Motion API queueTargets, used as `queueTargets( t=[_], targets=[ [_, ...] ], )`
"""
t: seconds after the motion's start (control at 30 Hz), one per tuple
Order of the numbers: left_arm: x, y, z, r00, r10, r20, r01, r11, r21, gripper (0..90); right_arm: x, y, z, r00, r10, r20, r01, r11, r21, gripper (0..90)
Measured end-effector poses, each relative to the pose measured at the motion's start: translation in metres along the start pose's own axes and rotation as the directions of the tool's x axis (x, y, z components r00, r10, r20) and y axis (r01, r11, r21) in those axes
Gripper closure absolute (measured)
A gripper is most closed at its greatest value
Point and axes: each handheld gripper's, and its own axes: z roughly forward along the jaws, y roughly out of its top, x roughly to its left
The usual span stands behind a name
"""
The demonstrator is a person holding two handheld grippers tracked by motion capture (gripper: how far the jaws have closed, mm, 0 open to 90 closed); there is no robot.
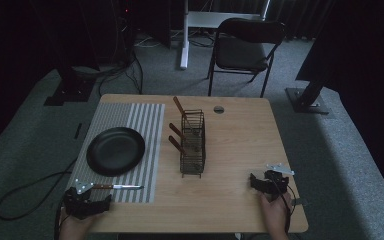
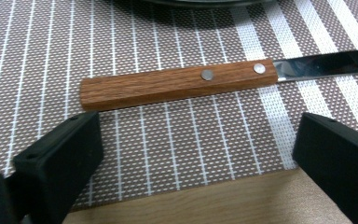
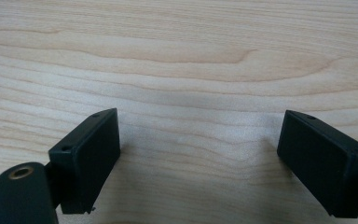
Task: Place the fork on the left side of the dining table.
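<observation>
Black jaws of the left gripper (image 2: 196, 154) stand wide apart and released over the brown-and-white striped woven placemat (image 2: 168, 140) — just beyond them lies the wooden-handled knife (image 2: 177, 84), crosswise, untouched, its steel blade running past the right jaw. Right gripper (image 3: 198, 154) jaws gape too — seemingly just above the bare pale wooden surface (image 3: 177, 51).

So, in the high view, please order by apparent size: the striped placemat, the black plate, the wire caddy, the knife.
1. striped placemat
2. black plate
3. wire caddy
4. knife

The caddy and knife look similar in length; the caddy is bulkier.
</observation>
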Motion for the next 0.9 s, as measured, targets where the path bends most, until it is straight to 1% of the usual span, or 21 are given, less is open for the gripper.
queueTargets(
  t=[0.03, 0.07, 0.1, 0.17, 0.23, 0.27, 0.33, 0.4, 0.43, 0.47, 0.6, 0.73, 0.77, 0.8, 0.9],
  targets=[
    [0.0, 0.0, 0.0, 1.0, 0.0, 0.0, 0.0, 1.0, 0.0, 3.3, 0.0, 0.0, 0.0, 1.0, 0.0, 0.0, 0.0, 1.0, 0.0, 12.7],
    [0.0, 0.0, -0.001, 1.0, -0.009, 0.002, 0.009, 1.0, 0.002, 3.3, 0.0, 0.0, 0.0, 1.0, 0.001, 0.0, -0.001, 1.0, 0.0, 12.7],
    [0.001, 0.001, -0.001, 1.0, -0.003, 0.005, 0.003, 0.9999, 0.012, 3.3, 0.0, 0.0, 0.0, 1.0, 0.0, 0.0, 0.0, 1.0, 0.0, 12.7],
    [0.001, 0.001, -0.002, 0.9999, -0.005, 0.011, 0.005, 0.9999, 0.014, 3.3, 0.0, 0.0, 0.0, 1.0, 0.001, 0.0, -0.001, 1.0, 0.0, 12.7],
    [0.002, 0.001, -0.003, 0.9995, -0.017, 0.026, 0.017, 0.9997, 0.019, 3.3, 0.0, 0.0, 0.0, 1.0, 0.0, 0.0, 0.0, 1.0, 0.0, 12.7],
    [0.003, 0.001, -0.004, 0.9989, -0.025, 0.039, 0.024, 0.9996, 0.018, 3.3, 0.0, 0.0, 0.0, 1.0, 0.0, 0.0, 0.0, 1.0, 0.0, 12.7],
    [0.002, 0.002, -0.007, 0.9989, -0.023, 0.041, 0.023, 0.9996, 0.014, 3.3, 0.0, 0.0, 0.0, 1.0, 0.001, 0.0, -0.001, 1.0, 0.0, 12.7],
    [-0.001, 0.003, -0.01, 0.9992, 0.001, 0.041, -0.001, 1.0, 0.006, 3.4, 0.0, 0.0, 0.0, 1.0, 0.001, 0.0, -0.001, 1.0, 0.0, 12.7],
    [-0.001, 0.003, -0.01, 0.9992, 0.001, 0.041, -0.001, 1.0, 0.006, 3.4, 0.0, 0.0, 0.0, 1.0, -0.001, 0.0, 0.001, 1.0, -0.001, 12.7],
    [-0.003, 0.004, -0.012, 0.9989, 0.009, 0.047, -0.009, 1.0, -0.004, 3.4, 0.0, 0.0, 0.0, 1.0, 0.0, 0.0, 0.0, 1.0, 0.0, 12.7],
    [-0.008, 0.009, -0.014, 0.998, 0.02, 0.06, -0.019, 0.9997, -0.018, 3.4, 0.0, 0.0, 0.0, 1.0, 0.0, 0.0, 0.0, 1.0, 0.0, 12.7],
    [-0.01, 0.014, -0.013, 0.9971, 0.018, 0.074, -0.017, 0.9997, -0.02, 3.5, 0.0, 0.0, 0.0, 1.0, 0.0, 0.0, 0.0, 1.0, 0.0, 12.7],
    [-0.012, 0.017, -0.013, 0.9962, 0.027, 0.083, -0.026, 0.9995, -0.019, 3.4, 0.0, 0.0, 0.0, 1.0, 0.0, 0.0, 0.0, 1.0, -0.001, 12.7],
    [-0.012, 0.017, -0.013, 0.9962, 0.027, 0.083, -0.026, 0.9995, -0.019, 3.4, 0.0, 0.0, 0.0, 1.0, 0.0, 0.0, 0.0, 1.0, -0.001, 12.7],
    [-0.015, 0.025, -0.013, 0.9941, 0.039, 0.101, -0.036, 0.9987, -0.036, 3.4, 0.0, 0.0, 0.0, 1.0, 0.0, 0.0, 0.0, 1.0, 0.0, 12.7]
  ],
)
